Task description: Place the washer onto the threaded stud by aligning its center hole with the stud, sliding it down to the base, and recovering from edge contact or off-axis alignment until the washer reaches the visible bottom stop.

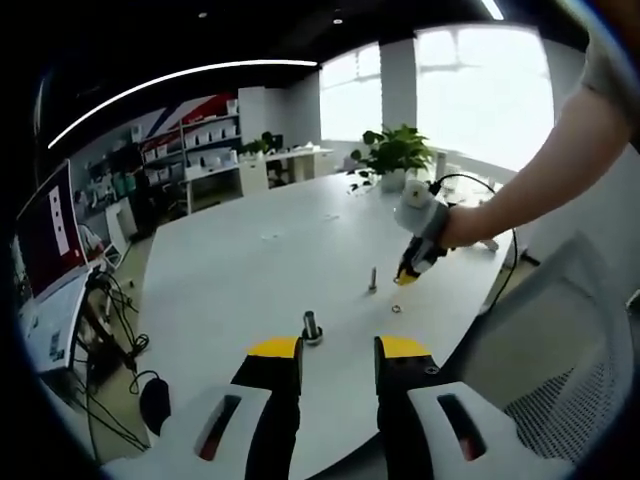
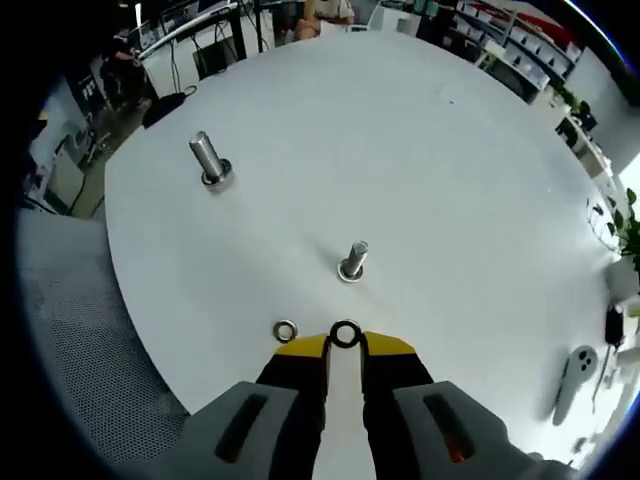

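In the right gripper view my right gripper [image 2: 345, 344] is shut on a small metal washer [image 2: 345, 334], pinched upright at its yellow tips. A short threaded stud [image 2: 353, 260] stands on the white table just beyond the tips. A second washer [image 2: 286, 330] lies flat left of the tips. A bigger stud [image 2: 208, 160] stands farther left. In the left gripper view my left gripper [image 1: 338, 350] is open over the table's near edge, with the bigger stud [image 1: 311, 328] just ahead. The right gripper [image 1: 405, 278], held by a hand, hovers beside the short stud [image 1: 372, 280] and above the loose washer [image 1: 396, 308].
The round white table [image 1: 250, 260] has a mesh chair [image 1: 560, 370] at its right edge. A monitor [image 1: 50, 235] and cables [image 1: 115, 340] stand at the left. A potted plant [image 1: 392, 155] sits at the far end. A white handheld controller [image 2: 570, 378] lies at the right.
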